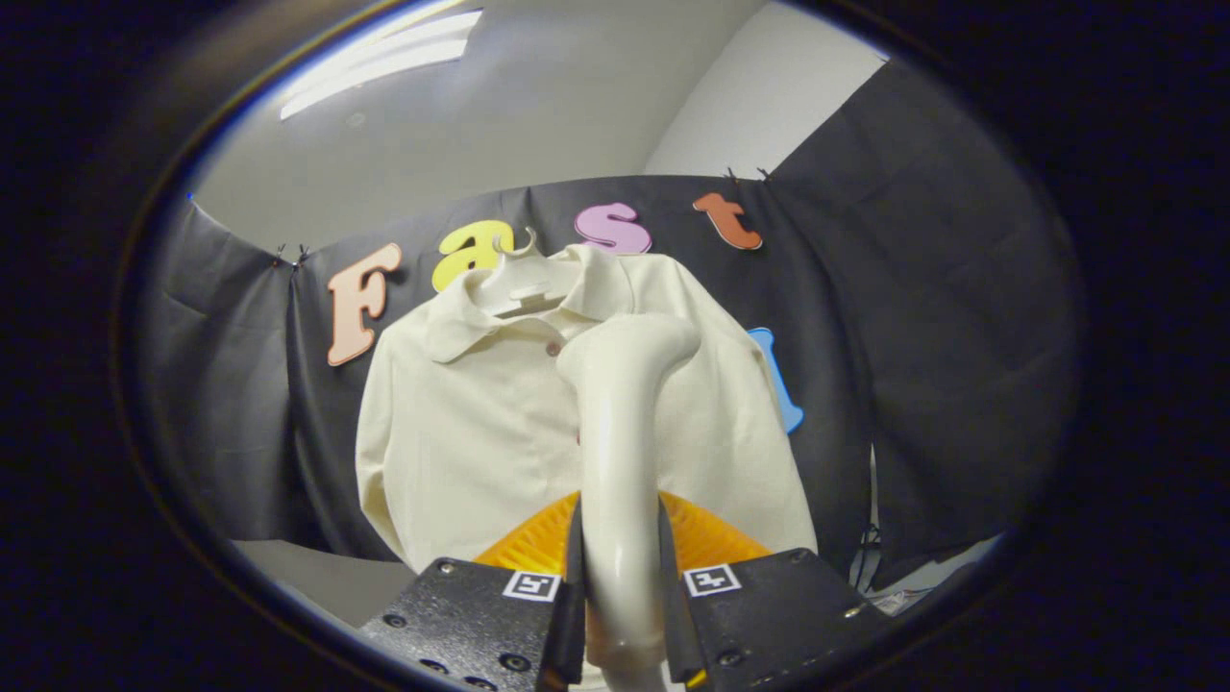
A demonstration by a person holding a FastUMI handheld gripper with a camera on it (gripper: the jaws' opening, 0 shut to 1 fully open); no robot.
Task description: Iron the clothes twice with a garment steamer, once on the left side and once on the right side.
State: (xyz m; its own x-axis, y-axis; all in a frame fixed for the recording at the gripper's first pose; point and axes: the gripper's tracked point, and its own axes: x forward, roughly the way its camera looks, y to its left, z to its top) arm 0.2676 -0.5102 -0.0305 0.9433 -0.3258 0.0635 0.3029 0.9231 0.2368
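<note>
Two fingers of the gripper (620,601) clamp one garment steamer (620,423) before one cream shirt (461,423) on one hanger (519,279).

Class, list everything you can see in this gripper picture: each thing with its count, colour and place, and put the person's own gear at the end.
shirt: one, cream, collared, hanging in front of the booth wall, beyond the fingers.
hanger: one, white, inside the shirt's collar, hook at the top.
garment steamer: one, cream, handle rising from between the fingers, head bent toward the shirt's chest.
orange object: one, ribbed, just ahead of the fingers, behind the steamer handle; what it is cannot be told.
booth wall: black cloth, behind the shirt.
ceiling light: one, white, overhead.
gripper: one, black, both fingers pressed on the steamer handle.
</note>
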